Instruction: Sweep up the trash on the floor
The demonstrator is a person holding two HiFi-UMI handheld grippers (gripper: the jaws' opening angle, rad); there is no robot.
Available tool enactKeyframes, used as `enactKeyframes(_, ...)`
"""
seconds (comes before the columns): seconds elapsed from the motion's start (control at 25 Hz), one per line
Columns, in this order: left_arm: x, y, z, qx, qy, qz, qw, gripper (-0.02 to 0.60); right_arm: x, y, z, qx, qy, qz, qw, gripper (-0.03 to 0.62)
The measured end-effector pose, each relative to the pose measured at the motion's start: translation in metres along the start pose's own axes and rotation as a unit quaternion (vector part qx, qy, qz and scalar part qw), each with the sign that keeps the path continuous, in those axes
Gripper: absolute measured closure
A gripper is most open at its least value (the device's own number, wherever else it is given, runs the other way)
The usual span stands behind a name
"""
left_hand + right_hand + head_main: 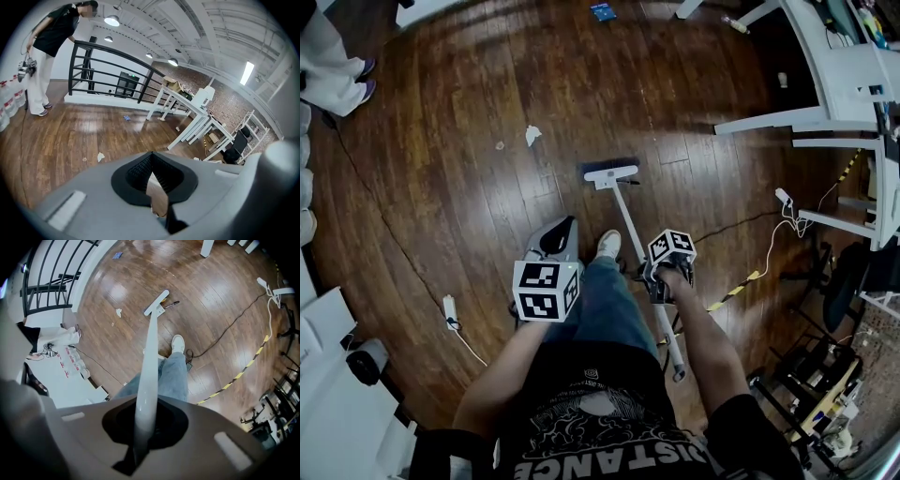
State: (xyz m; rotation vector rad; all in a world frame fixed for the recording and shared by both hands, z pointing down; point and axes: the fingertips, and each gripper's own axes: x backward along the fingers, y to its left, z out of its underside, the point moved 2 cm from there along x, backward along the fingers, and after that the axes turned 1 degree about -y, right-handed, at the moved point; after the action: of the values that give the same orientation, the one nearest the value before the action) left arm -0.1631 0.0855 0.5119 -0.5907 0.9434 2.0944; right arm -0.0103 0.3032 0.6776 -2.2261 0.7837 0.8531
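Trash: white scrap on the floor, ahead and left of the broom head.
Right gripper: clamped on the broom handle, which points forward.
Left gripper: jaw state unclear.

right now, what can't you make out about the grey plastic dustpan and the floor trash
Left gripper: only a tan sliver between its jaws; its marker cube covers the grip in head view.
Grey plastic dustpan: near end hidden behind that cube.
Speck beside the white crumpled paper, head view: too small to identify.
Blue flat item, top edge: too small.
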Motion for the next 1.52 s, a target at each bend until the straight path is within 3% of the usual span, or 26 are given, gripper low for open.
enactKeyframes(0.2, 0.009, 0.008, -0.002, 0.011, -0.008, -0.014, 0.9998, 0.577, 0.01, 0.015, 0.009, 0.038, -0.02, -0.017, 0.999, 0.594)
enactKeyframes(0.44, 0.023, 0.028, -0.01, 0.032, -0.025, -0.039, 0.9984, 0.577, 0.022, 0.065, 0.0, 0.091, -0.026, -0.031, 0.995, 0.594)
enactKeyframes(0.72, 0.039, 0.057, -0.022, 0.051, -0.046, -0.078, 0.9945, 0.577, 0.005, 0.16, -0.04, 0.183, 0.007, -0.02, 0.983, 0.594)
enactKeyframes(0.96, 0.056, 0.086, -0.027, 0.057, -0.055, -0.123, 0.9893, 0.577, -0.028, 0.227, -0.08, 0.257, 0.055, 0.017, 0.965, 0.594)
enactKeyframes(1.16, 0.074, 0.105, -0.011, 0.086, -0.051, -0.157, 0.9825, 0.577, -0.049, 0.24, -0.103, 0.272, 0.081, 0.052, 0.957, 0.594)
enactKeyframes(1.36, 0.086, 0.116, 0.01, 0.1, -0.037, -0.176, 0.9786, 0.577, -0.059, 0.222, -0.111, 0.244, 0.094, 0.069, 0.963, 0.594)
enactKeyframes(1.52, 0.082, 0.114, 0.012, 0.096, -0.032, -0.17, 0.9802, 0.577, -0.055, 0.195, -0.107, 0.218, 0.094, 0.06, 0.969, 0.594)
